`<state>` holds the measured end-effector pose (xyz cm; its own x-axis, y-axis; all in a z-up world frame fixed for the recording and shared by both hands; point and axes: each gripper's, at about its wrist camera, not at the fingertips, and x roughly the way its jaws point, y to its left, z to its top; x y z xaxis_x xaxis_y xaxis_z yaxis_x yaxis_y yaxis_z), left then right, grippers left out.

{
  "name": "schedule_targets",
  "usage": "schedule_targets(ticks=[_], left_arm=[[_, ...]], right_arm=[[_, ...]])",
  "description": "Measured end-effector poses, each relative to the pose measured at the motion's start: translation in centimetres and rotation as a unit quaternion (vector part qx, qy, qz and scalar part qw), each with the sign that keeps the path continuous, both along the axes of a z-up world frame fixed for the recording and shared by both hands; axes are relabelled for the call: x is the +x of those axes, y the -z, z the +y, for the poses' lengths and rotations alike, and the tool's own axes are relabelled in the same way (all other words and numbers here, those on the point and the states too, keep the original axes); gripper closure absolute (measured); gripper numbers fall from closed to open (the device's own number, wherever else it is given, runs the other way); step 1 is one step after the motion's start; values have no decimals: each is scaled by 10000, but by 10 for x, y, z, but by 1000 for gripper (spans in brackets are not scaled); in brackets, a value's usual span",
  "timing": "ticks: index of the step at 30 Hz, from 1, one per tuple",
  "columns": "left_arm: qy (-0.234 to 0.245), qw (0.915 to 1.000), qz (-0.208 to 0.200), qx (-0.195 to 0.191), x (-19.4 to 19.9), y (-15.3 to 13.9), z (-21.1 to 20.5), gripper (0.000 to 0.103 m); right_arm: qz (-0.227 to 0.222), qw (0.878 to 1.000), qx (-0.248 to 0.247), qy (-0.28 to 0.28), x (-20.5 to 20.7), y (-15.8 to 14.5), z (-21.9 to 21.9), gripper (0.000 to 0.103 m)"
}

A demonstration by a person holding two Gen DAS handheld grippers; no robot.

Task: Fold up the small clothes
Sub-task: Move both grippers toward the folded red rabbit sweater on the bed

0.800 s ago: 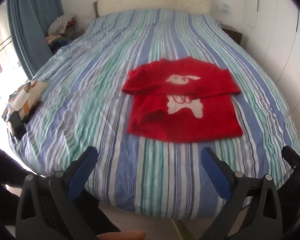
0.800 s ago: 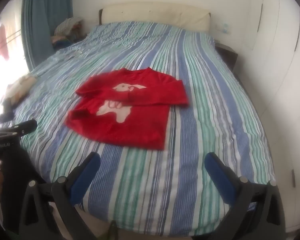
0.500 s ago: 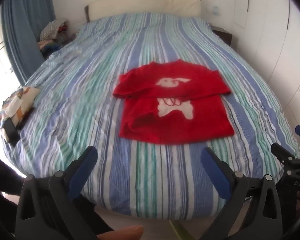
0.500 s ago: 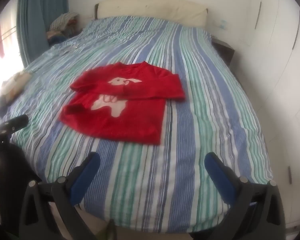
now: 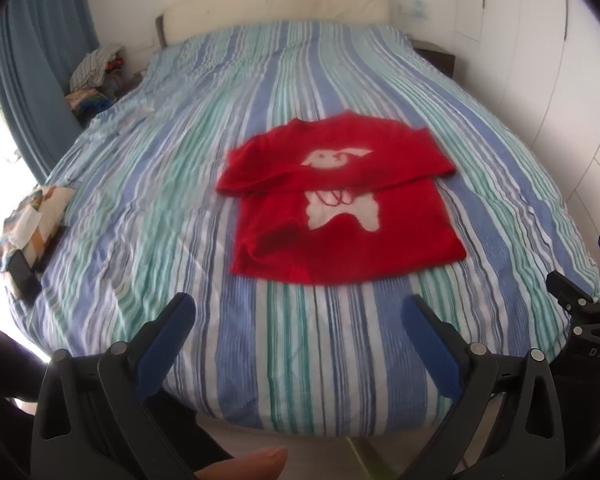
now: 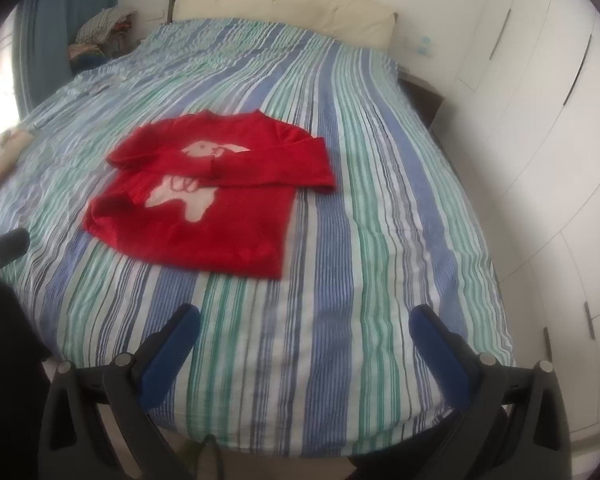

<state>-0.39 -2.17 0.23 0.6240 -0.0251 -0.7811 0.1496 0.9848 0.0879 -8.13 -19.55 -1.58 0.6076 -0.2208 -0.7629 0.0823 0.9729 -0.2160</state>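
Risk: both claws released, left gripper [image 5: 296, 320] and right gripper [image 6: 304, 330] may bunch red shirt [image 5: 340, 204] center frame, sleeves slipping loose.

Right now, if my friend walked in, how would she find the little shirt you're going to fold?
Look at the big bed with the striped blue, green and white cover. Near its middle lies the red shirt, flat, with both sleeves folded across its chest. It is the only red thing on the bed, and it has a white animal printed on the front.

Left gripper [image 5: 296, 314]: jaws spread wide, nothing between them, tilted downward.
Right gripper [image 6: 304, 324]: jaws spread wide, empty, tilted downward.
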Motion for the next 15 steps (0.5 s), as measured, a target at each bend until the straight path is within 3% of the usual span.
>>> schedule_targets(ticks=[5, 10, 15], left_arm=[[69, 9999, 107, -51, 4, -1, -3, 0], [6, 10000, -40, 21, 7, -9, 3, 0], [-178, 9998, 8, -2, 2, -4, 17, 0]], right_arm=[[-21, 9999, 123, 20, -1, -1, -2, 0], [64, 9999, 111, -34, 11, 1, -3, 0], [-230, 9996, 177, -73, 4, -13, -3, 0]])
